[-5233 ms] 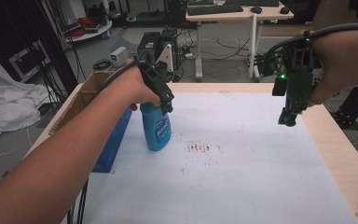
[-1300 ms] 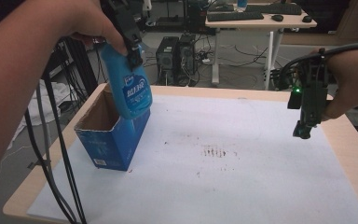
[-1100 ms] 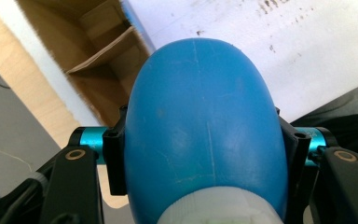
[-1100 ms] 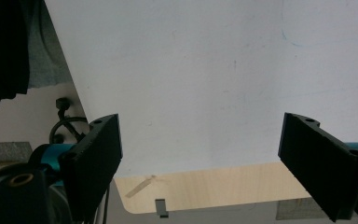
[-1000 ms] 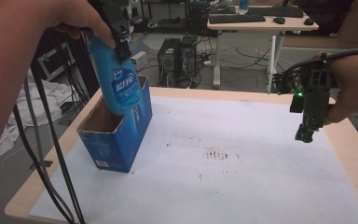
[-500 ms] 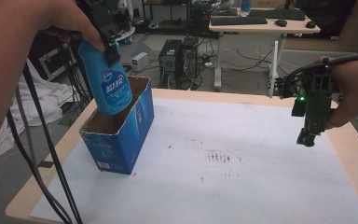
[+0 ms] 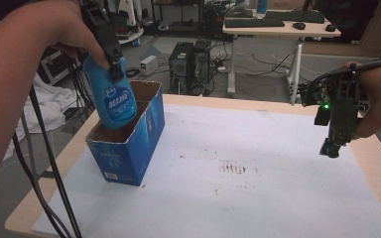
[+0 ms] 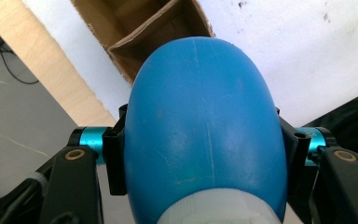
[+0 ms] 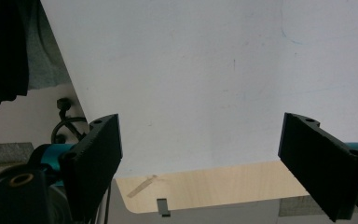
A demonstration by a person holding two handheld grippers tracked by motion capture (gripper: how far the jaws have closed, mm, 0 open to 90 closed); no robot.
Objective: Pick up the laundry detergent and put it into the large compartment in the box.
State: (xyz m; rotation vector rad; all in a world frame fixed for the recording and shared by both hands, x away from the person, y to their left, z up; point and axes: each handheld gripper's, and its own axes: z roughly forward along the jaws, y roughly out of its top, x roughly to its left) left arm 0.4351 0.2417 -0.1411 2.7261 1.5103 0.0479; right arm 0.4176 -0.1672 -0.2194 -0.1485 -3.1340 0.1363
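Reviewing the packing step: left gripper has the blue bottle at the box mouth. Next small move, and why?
Probably lower it straight down. The left gripper is shut on the blue bottle, whose base sits just inside the open top of the cardboard box, tilted and not yet seated. The left gripper view shows open box space beneath the bottle. The right gripper hangs open, well clear.

Smooth plastic bottle, seemingly cardboard box
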